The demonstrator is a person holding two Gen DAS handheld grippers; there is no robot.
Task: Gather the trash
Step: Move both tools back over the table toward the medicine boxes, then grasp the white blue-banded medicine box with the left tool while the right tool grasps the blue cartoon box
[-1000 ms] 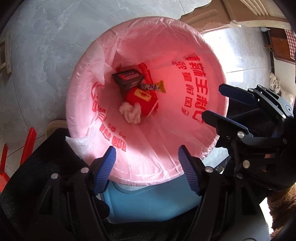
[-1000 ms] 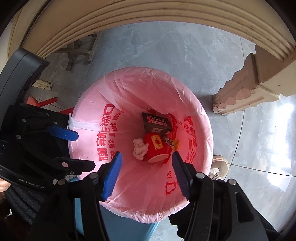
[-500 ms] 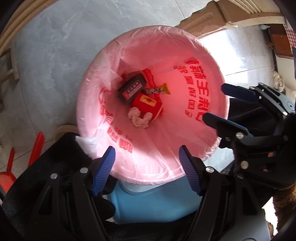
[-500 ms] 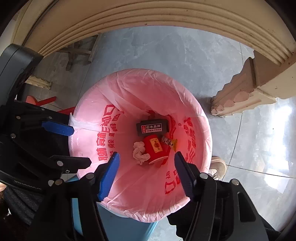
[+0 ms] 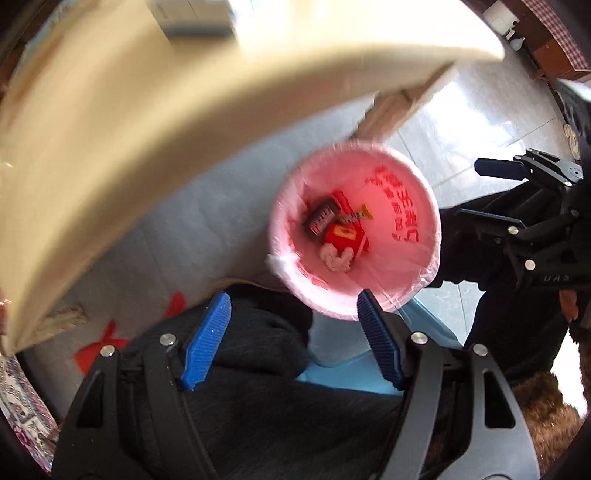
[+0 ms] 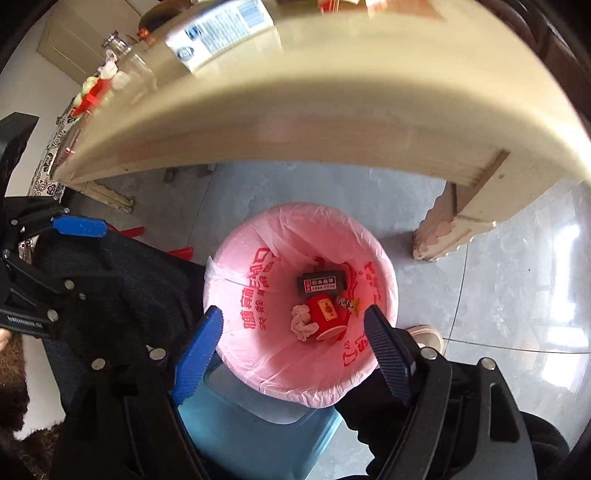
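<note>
Nearest our lenses, the left gripper hangs with its blue-padded jaws spread wide and nothing between them, poised above a dark-clothed lap. The right gripper is likewise held agape and empty, its two fingers framing the near rim of the bin from above.

Just beyond the fingertips we see the trash bin, a pale blue container lined with a pink bag printed in red characters, the bag's mouth folded over the rim. The collected trash lies at the bottom of that bag: a red paper cup on its side, a crumpled white tissue touching the cup, a dark flat box just beside the cup on its far side, and a small yellow-ended wrapper next to both. The same pile shows in the left view, softened by motion blur, with the cup and box side by side.

Farther off, the bin stands on a grey tiled floor beside a carved cream table leg. Above it arches the cream table edge, and on the tabletop we make out a white carton and a glass jar.
</note>
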